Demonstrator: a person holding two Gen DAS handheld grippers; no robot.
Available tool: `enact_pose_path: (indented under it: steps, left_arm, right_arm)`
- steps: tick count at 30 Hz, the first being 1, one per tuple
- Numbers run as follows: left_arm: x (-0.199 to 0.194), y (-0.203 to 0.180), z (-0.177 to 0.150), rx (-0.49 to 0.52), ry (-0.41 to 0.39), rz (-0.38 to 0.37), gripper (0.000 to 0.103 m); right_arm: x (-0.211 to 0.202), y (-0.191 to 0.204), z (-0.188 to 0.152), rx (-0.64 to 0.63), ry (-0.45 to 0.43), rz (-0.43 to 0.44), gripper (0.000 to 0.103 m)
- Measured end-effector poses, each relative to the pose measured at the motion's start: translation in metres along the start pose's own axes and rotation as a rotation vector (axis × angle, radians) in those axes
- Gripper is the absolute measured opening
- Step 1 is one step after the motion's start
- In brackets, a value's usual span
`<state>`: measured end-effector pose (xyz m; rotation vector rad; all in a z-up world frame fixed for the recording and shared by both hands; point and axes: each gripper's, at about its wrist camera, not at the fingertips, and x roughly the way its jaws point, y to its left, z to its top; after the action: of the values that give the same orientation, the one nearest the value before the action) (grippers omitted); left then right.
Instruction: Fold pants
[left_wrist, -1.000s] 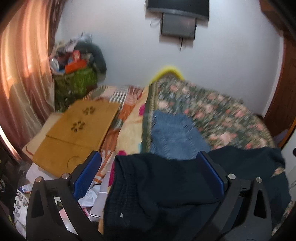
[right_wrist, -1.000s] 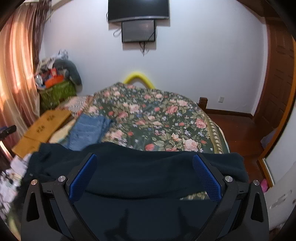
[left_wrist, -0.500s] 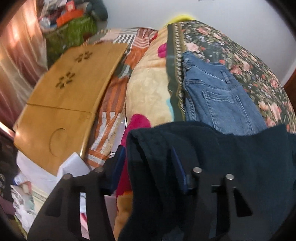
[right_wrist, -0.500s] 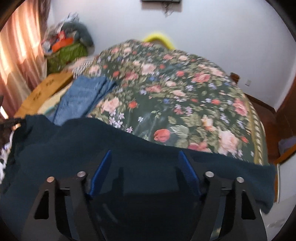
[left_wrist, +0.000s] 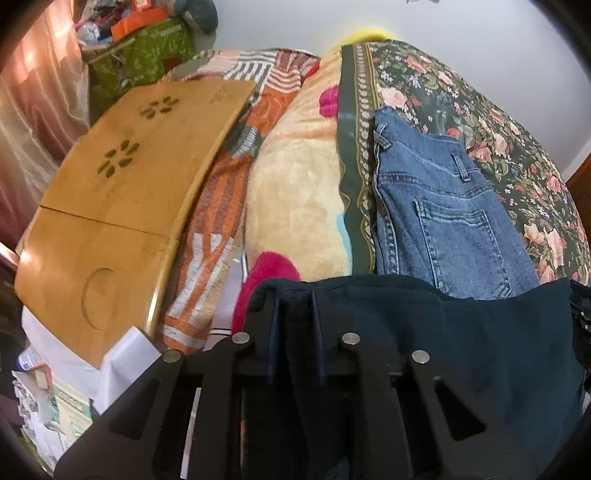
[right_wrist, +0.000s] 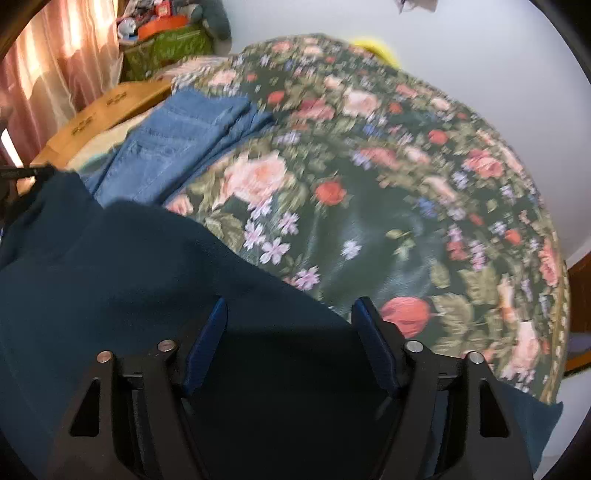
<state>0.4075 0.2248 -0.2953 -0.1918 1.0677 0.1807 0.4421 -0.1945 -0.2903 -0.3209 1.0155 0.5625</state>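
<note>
Left wrist view: the left gripper (left_wrist: 294, 306) is clamped on a corner of the dark pants (left_wrist: 480, 343), near the jeans (left_wrist: 450, 214) on the floral bed (left_wrist: 517, 147). The right gripper (right_wrist: 290, 321) stands apart, pants (right_wrist: 129, 277) spread between its fingers.

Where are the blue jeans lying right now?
The blue jeans lie flat on the floral bedspread near its left edge, just beyond the dark pants and right of the cream blanket.
</note>
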Motion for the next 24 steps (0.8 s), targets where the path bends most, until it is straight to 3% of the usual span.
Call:
enact_pose_path:
  steps: [3, 4, 9, 15, 19, 24]
  left_arm:
    - [-0.014, -0.004, 0.002, 0.028, -0.037, 0.007, 0.014]
    - [-0.019, -0.006, 0.003, 0.039, -0.052, 0.02, 0.013]
    - [-0.05, -0.009, 0.022, 0.048, -0.133, 0.062, 0.013]
    - [-0.086, -0.019, 0.061, 0.075, -0.245, 0.111, 0.013]
    - [-0.103, -0.026, 0.078, 0.076, -0.295, 0.091, 0.013]
    - [-0.116, -0.029, 0.062, 0.103, -0.285, 0.056, 0.013]
  right_arm:
    - [-0.002, 0.001, -0.001, 0.009, 0.024, 0.042, 0.016]
    - [-0.003, 0.003, -0.002, -0.001, 0.025, 0.032, 0.011]
    - [-0.027, 0.008, 0.004, -0.022, -0.069, -0.069, 0.008]
    - [-0.069, -0.01, 0.04, 0.044, -0.2, -0.163, 0.008]
    - [-0.096, -0.018, 0.051, 0.095, -0.257, -0.144, 0.008]
    - [-0.123, -0.005, 0.024, 0.099, -0.263, -0.077, 0.008]
